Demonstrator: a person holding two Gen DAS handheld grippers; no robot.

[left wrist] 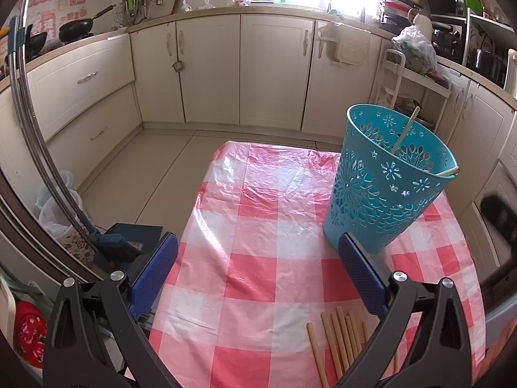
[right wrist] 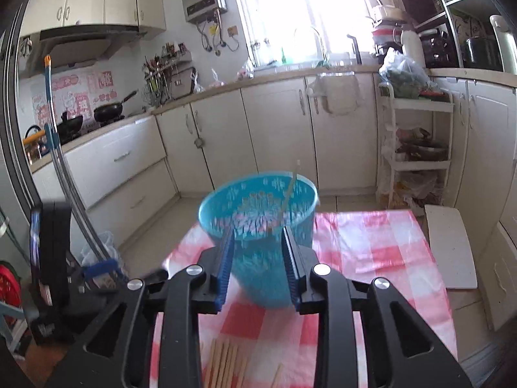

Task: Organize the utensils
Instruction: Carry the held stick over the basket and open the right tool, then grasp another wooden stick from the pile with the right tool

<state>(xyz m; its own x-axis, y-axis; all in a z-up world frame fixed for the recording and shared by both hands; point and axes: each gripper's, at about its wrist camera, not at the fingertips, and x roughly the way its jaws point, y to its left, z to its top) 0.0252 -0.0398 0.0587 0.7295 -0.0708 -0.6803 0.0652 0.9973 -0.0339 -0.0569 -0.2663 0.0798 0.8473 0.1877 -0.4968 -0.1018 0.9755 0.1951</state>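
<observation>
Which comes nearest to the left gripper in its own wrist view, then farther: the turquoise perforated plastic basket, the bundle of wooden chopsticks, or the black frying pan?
1. Bundle of wooden chopsticks, low on the cloth by its right finger.
2. Turquoise perforated plastic basket, ahead on the right.
3. Black frying pan, far left on the counter.

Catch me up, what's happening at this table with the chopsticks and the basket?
A person is sorting chopsticks with two handheld grippers. The blue basket stands on the checked tablecloth with a couple of chopsticks already inside. A loose bundle lies at the near edge. The right gripper faces the basket, jaws apart with nothing between them. The left gripper is wide open and empty above the cloth.
</observation>
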